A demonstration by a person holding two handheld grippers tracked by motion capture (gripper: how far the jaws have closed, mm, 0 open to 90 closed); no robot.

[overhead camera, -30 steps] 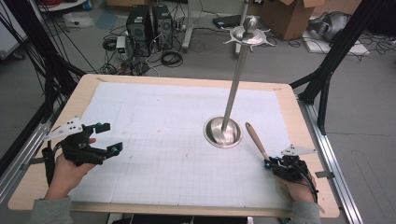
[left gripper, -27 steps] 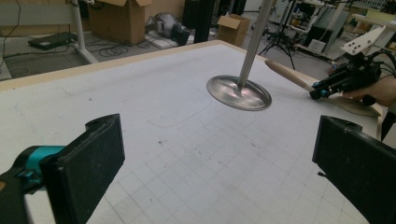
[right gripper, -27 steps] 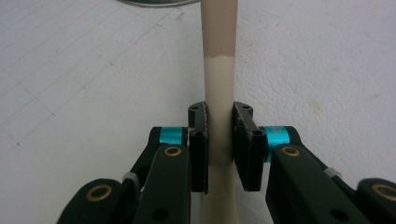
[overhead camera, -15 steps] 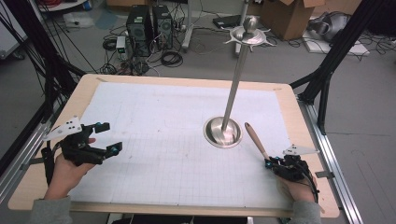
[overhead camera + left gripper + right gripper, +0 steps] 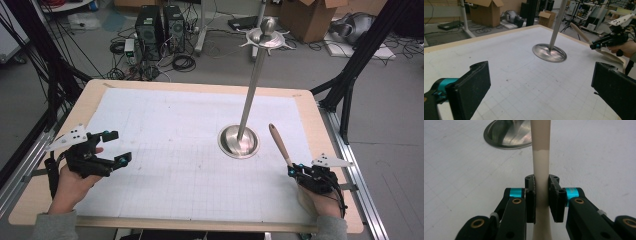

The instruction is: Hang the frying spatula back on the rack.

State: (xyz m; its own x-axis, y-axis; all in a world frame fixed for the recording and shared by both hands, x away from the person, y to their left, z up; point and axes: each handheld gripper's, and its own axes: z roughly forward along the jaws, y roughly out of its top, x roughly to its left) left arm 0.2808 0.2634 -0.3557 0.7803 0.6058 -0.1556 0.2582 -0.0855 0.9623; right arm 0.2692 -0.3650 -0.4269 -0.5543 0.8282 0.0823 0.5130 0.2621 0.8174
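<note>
The spatula (image 5: 280, 145) you held looked light and stiff: a slim, smooth cream shaft with a browner handle end, probably a little slick between hard pads. It stood tilted near the right edge of the desk (image 5: 200, 87), handle end up and leaning toward the far side, just beside the round base of the metal stand (image 5: 239, 141) but apart from it. In the left claw view its broad blade (image 5: 607, 53) hung low, close to the desk surface; whether it touched I could not tell. You had taken it on the narrow neck of the shaft, above the blade, which seemed a fair spot, though a long handle above the grip could swing or twist.

Your right claw (image 5: 541, 195) was closed tight on that shaft, pads pressing both sides. Your right hand (image 5: 320, 197) lay low near the desk's near-right corner, claw pointing toward the far edge.

Your left claw (image 5: 115, 147) stood wide open and empty, near the left edge, hand (image 5: 70, 187) resting at the near side.
</note>
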